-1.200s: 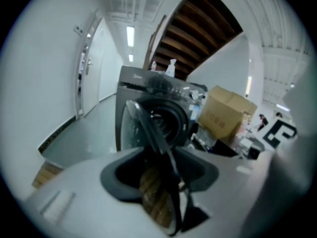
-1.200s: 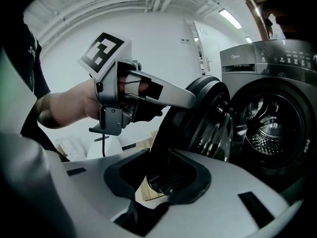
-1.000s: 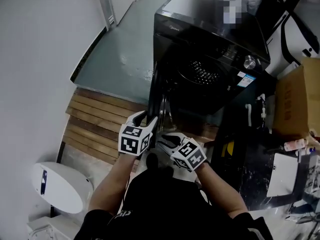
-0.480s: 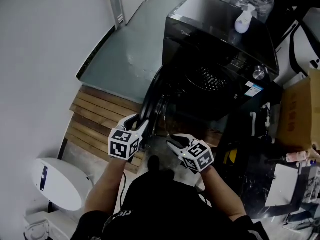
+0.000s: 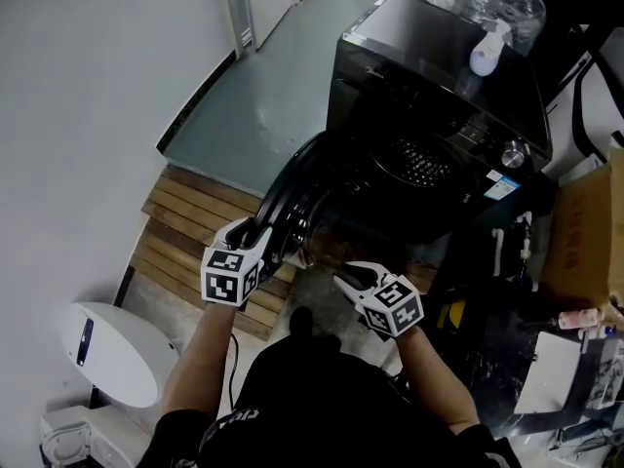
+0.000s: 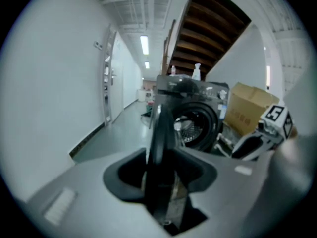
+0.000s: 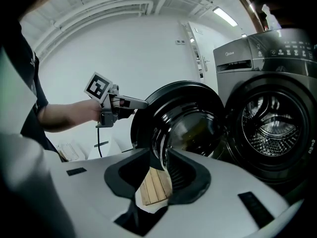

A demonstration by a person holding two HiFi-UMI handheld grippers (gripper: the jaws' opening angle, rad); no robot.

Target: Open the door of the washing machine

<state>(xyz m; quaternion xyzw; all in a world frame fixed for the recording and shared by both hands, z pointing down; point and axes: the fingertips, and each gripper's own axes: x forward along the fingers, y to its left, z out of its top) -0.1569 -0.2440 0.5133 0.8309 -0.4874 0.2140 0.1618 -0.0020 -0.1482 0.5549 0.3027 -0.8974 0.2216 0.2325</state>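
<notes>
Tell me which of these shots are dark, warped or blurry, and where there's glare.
Head view: dim, the washing machine nearly black against a bright wall. Left gripper view: fisheye bending, the door edge between the jaws soft. Right gripper view: fisheye too, drum sharp, reflections on the door.

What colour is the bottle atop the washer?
White. The bottle shows best in head view.

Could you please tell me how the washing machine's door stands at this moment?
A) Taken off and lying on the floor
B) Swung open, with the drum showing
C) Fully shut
B: the door stands swung out from the washing machine, leaving the drum in plain sight.
</notes>
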